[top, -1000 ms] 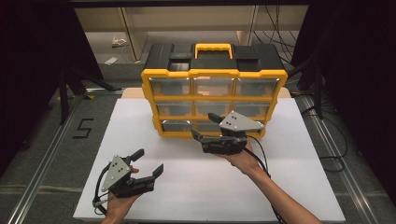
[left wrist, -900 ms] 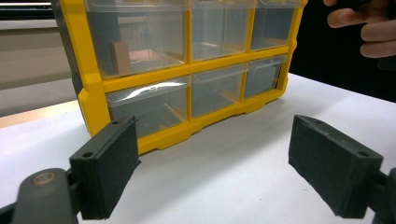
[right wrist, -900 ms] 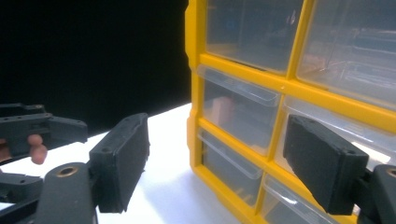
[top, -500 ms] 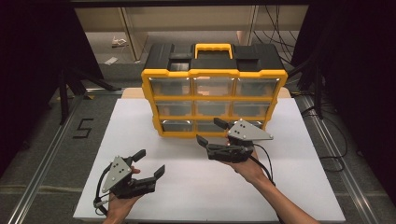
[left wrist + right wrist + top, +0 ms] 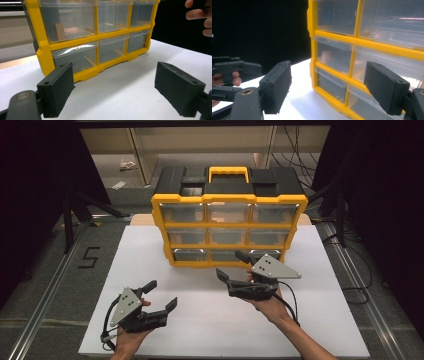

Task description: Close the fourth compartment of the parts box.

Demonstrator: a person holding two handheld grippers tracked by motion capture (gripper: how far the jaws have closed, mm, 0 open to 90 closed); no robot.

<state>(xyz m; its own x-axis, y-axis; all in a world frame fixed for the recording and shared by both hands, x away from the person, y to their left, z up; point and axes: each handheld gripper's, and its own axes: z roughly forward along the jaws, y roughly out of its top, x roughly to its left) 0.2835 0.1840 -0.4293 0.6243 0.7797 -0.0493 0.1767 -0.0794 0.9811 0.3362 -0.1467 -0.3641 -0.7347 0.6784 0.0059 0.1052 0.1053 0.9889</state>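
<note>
A yellow organizer [image 5: 230, 227] with a black top and clear drawers stands upright at the back of the white board [image 5: 210, 325]. My right gripper [image 5: 229, 263] hovers open just in front of its bottom row, jaws empty; the right gripper view [image 5: 328, 87] puts the organizer's left corner [image 5: 352, 42] between them. My left gripper [image 5: 163, 292] rests open near the front left, well short of the organizer. In the left gripper view [image 5: 113, 87] the drawers [image 5: 95, 37] lie ahead, and a small brown block [image 5: 59, 31] sits in one upper drawer.
A black "5" mark [image 5: 89, 256] lies left of the board. Metal rails [image 5: 45, 295] run along both sides, and dark stands [image 5: 70, 205] rise at the back corners. Open white board stretches between the grippers and the front edge.
My right gripper has drifted right and back from the organizer, toward the person. The left gripper has barely moved.
</note>
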